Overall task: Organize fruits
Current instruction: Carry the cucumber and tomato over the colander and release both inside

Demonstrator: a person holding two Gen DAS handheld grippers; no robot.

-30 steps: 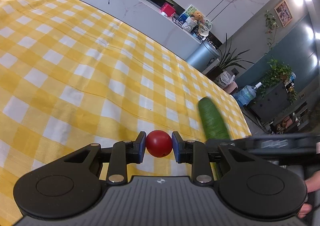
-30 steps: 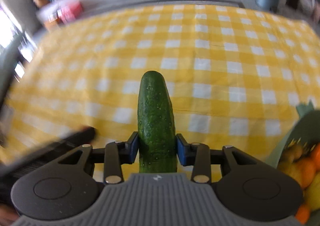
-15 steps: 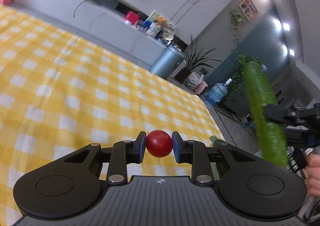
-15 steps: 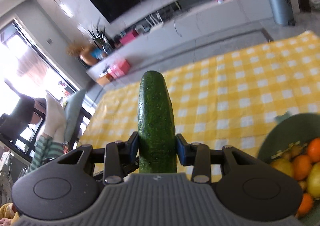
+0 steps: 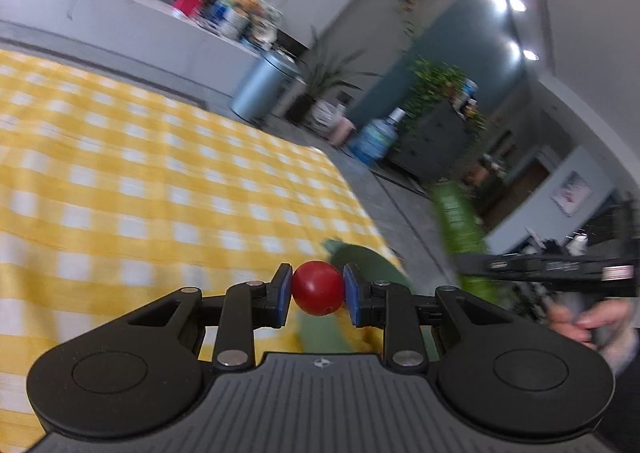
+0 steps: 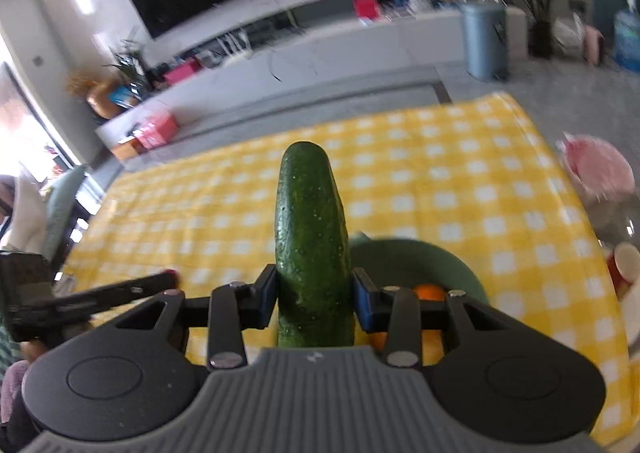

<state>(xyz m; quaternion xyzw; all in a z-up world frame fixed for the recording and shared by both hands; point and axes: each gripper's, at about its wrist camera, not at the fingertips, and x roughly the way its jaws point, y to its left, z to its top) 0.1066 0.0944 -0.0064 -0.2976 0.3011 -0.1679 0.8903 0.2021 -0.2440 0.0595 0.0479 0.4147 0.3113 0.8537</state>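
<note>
From my left wrist, my left gripper (image 5: 318, 295) squeezes a small red tomato (image 5: 317, 287) between its blue pads, up over the yellow checked cloth (image 5: 160, 189) and a green bowl (image 5: 360, 257).

From my right wrist, my right gripper (image 6: 315, 303) is clamped on a cucumber (image 6: 310, 229) pointing away, above the green bowl with oranges (image 6: 429, 291)

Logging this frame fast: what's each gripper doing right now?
Left gripper: shut on the tomato.
Right gripper: shut on the cucumber.
</note>
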